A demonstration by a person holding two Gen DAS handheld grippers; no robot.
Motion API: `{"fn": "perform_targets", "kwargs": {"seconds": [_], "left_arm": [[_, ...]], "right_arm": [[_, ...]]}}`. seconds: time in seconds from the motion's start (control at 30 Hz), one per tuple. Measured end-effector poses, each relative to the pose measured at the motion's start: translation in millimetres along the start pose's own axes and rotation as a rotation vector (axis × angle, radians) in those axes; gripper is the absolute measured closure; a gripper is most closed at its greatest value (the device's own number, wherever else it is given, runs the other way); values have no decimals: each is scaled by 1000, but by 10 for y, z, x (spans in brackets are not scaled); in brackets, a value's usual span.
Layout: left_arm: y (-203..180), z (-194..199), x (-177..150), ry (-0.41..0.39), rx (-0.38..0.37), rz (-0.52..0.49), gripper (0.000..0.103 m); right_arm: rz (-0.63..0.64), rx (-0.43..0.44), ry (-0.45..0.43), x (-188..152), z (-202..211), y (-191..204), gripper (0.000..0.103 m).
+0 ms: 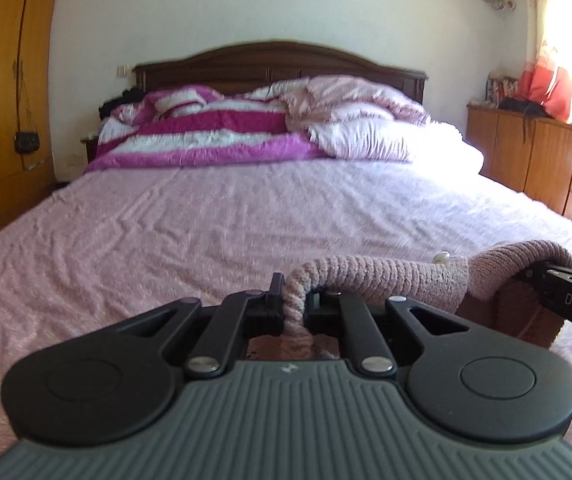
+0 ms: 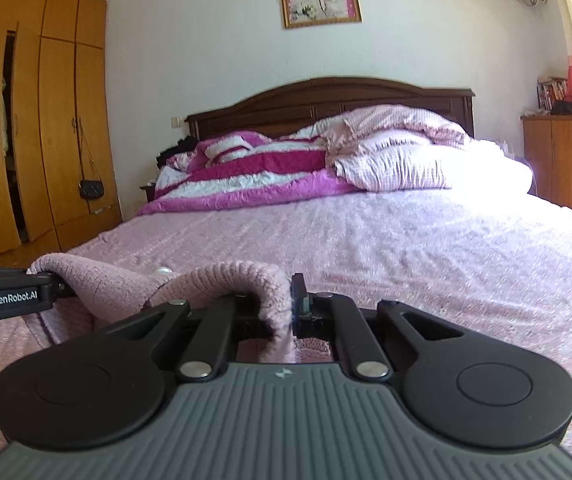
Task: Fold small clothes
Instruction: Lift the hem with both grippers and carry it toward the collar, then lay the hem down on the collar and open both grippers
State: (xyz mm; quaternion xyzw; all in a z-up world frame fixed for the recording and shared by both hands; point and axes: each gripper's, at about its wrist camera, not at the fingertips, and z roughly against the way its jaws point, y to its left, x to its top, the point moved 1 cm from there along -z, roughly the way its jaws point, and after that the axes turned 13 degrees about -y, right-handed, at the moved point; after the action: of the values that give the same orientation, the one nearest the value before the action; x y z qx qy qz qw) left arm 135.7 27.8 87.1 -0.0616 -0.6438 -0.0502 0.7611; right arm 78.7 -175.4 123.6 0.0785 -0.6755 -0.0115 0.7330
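Two grippers share one small pink knitted garment [image 1: 405, 276] above the foot of the wide bed [image 1: 246, 216], whose pink sheet stretches back to the rumpled striped quilt [image 1: 214, 136] and the dark headboard [image 2: 325, 96]. Held level and pointing up the bed, side by side, the two tools keep the garment's top edge strung between them, its body hanging below toward the sheet. Its left gripper [image 1: 293, 304] has its jaws closed almost fully on a rolled, rope-like bunch of the knit; the right gripper [image 2: 286, 308] likewise pinches a thick fold, jaws nearly together. Risk lies in those bunched grips: each seems to hold a twisted roll rather than a flat edge, so the garment may land creased or skewed if lowered as it is. Uneven height between the hands would probably tilt the fold line, and pulling apart could stretch the loose knit or slip it free. A pearly button [image 1: 441, 257] sits on the span between them.
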Motion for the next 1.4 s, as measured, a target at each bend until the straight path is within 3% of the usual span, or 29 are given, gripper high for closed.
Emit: {"fn": "perform_targets", "kwargs": {"seconds": [0.23,0.43,0.63,0.7,0.77,0.87,0.97,1.4], "left_arm": [[41,-439,-349,75,-2,-28,93],[80,-658,-612,157,13,-24,91],[38,-644,-660,153,18,-61,90],[32,-626,-633,160,30,-63,81],[39,-590,-602,163,60,-69,60],[81,-493,-551,165,82,-66,49],[130,-361,-503,167,76,-47,44],[148,180,-435,180,70,-72,43]], "right_arm": [[-1,-47,81,-394,-491,-48,95],[-42,-75,203,-720,-789,-157,95],[-51,-76,226,-879,-855,-198,91],[-59,-60,210,-881,-814,-189,83],[-63,-53,199,-878,-766,-183,73],[-52,-55,185,-845,-626,-165,60],[-48,-65,174,-801,-450,-151,51],[-46,-65,186,-713,200,-169,51]]}}
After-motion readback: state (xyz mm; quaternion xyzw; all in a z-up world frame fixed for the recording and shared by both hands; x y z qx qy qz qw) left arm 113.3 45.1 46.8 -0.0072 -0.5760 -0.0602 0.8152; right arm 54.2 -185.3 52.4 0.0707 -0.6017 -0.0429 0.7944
